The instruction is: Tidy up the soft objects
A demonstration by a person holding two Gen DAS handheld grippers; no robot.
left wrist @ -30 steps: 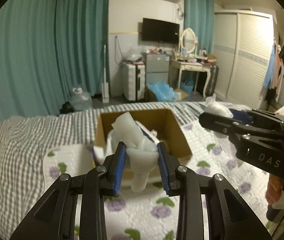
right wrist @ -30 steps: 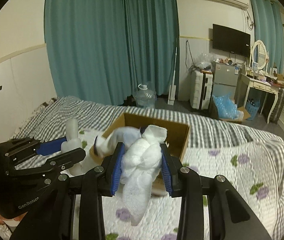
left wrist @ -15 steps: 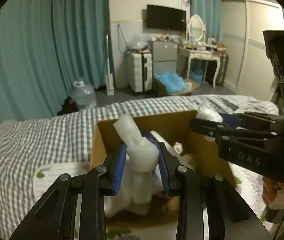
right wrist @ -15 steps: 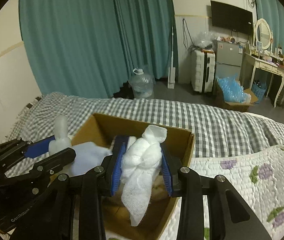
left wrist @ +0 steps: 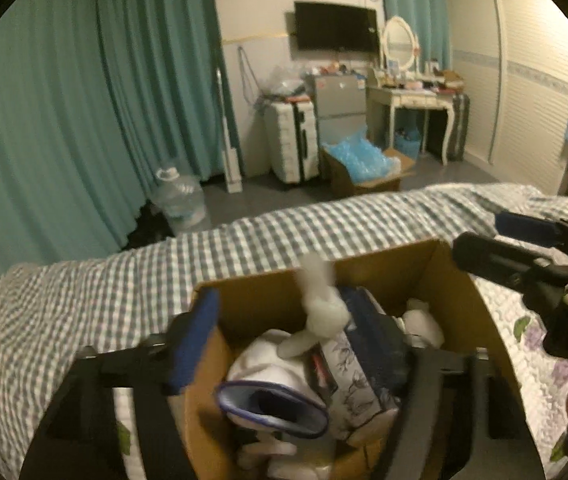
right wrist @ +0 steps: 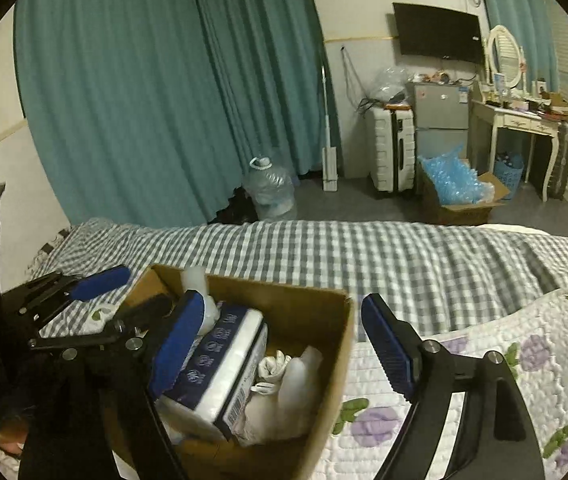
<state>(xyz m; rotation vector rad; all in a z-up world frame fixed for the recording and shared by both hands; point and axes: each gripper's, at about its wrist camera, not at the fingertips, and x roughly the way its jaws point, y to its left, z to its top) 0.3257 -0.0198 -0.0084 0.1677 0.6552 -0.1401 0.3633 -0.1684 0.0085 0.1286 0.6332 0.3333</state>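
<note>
Both grippers hung over the cardboard box (right wrist: 324, 360) on the bed's floral quilt (right wrist: 484, 360), fingers spread wide, gripping nothing. The left gripper (left wrist: 284, 340) straddled a white foam piece (left wrist: 322, 312) (blurred) atop the box's contents; the right gripper (right wrist: 284, 344) stood above a white cloth bundle (right wrist: 284, 392) beside a tissue pack (right wrist: 219, 364).

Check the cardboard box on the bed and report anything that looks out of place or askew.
One thing: a white soft piece stands on end in the cardboard box, poking above its back rim instead of lying among the other items. The tissue pack leans tilted. Both grippers are open; nothing has spilled onto the bed.
</note>
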